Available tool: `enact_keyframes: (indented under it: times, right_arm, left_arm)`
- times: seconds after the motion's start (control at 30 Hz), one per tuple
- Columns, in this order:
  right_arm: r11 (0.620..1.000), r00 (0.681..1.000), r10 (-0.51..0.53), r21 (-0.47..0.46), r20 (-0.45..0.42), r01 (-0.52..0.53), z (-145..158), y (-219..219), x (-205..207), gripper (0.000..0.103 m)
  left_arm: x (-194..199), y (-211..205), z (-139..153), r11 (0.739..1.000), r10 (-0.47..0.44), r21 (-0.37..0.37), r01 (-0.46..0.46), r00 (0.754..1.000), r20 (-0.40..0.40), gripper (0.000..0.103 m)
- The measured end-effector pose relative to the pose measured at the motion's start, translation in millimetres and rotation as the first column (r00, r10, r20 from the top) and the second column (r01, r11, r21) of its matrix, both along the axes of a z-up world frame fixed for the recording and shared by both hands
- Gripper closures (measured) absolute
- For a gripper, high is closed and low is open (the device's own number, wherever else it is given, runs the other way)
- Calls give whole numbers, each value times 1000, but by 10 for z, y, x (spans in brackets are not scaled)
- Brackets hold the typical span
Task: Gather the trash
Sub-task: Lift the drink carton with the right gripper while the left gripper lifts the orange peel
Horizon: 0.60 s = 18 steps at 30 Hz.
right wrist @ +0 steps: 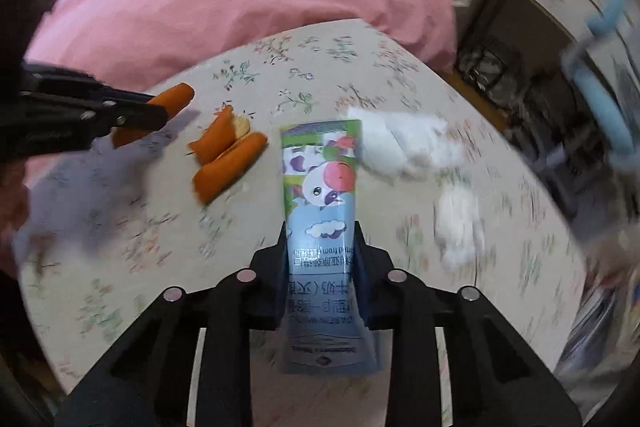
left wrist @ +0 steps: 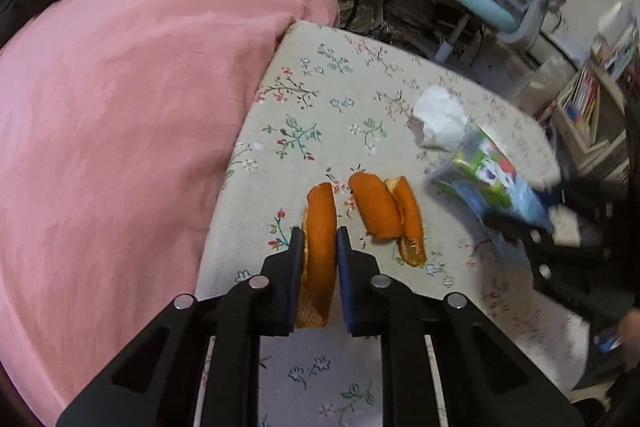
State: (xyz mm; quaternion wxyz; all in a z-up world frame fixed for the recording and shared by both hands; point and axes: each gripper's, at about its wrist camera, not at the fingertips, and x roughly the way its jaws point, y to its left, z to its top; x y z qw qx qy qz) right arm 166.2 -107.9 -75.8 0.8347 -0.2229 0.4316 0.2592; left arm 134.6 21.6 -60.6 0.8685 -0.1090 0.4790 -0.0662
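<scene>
Beyond carton (right wrist: 320, 203), second tissue (right wrist: 458, 227).

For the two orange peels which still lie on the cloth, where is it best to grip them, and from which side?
Probably grip the peels across the narrow width near the middle, coming from above. They lie flat, long and overlapping on the floral cloth, so one pinch may take both.

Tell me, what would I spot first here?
Bright orange peel pinched in the left gripper, with more peel pieces lying beside it on the flowery tablecloth. Next, the cartoon cow milk carton clamped in the right gripper, beside crumpled white tissue.
</scene>
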Motion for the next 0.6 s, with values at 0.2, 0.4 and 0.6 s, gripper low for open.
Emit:
enact_keyframes:
  times: [0.2,0.4,0.6]
  right_arm:
    - [912,975,-185,349,-122,217,59,-774,-576,77]
    - [804,965,-202,534,-169,262,292,-1050,-984,77]
    - [772,972,-160,591,-175,233,354,-993,-1385,77]
  left_arm:
    - [-212,26,204,996,11,-85,-7,999,49,86]
    - [-487,-67,428,998,-2,-70,11,993,117,86]
    - [-806,-224,559,1000,-20,6,20,984,178,86]
